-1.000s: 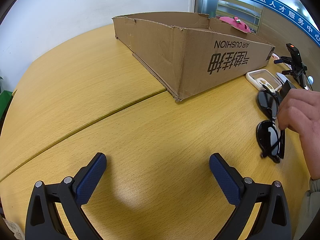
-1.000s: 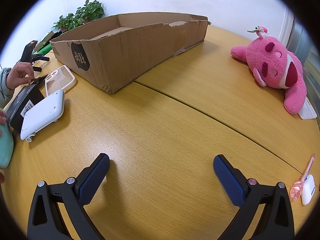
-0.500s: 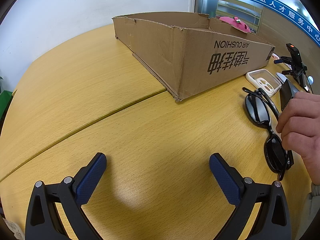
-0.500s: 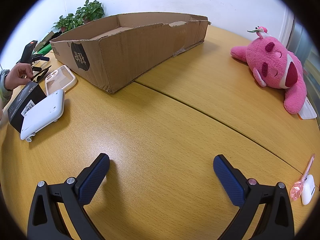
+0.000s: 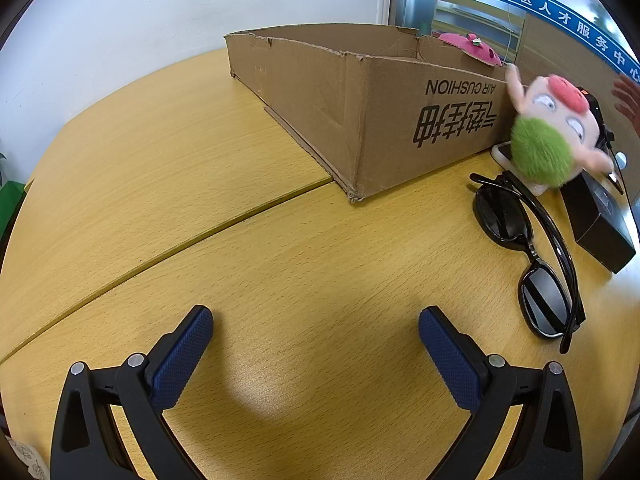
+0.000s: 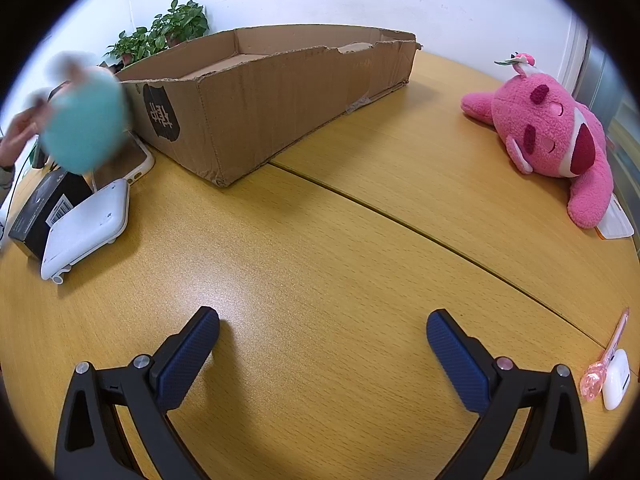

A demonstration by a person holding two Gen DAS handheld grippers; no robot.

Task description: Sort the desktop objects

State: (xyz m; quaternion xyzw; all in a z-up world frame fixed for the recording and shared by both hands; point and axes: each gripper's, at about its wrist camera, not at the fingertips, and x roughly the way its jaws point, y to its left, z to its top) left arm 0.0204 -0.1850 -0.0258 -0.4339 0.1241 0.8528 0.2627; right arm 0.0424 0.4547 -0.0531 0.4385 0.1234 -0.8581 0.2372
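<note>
Gaping and empty, left gripper (image 5: 316, 330) and right gripper (image 6: 323, 332) flank one corrugated cardboard box (image 5: 356, 96), one glossy black sunglasses (image 5: 528, 256), one fuzzy pink plush (image 6: 552, 140).

A motion-blurred plush toy (image 5: 554, 136) (green-bodied) hides most of the phone case (image 5: 503, 151); the hand (image 6: 14, 136) is cut off by the frame edge.
</note>
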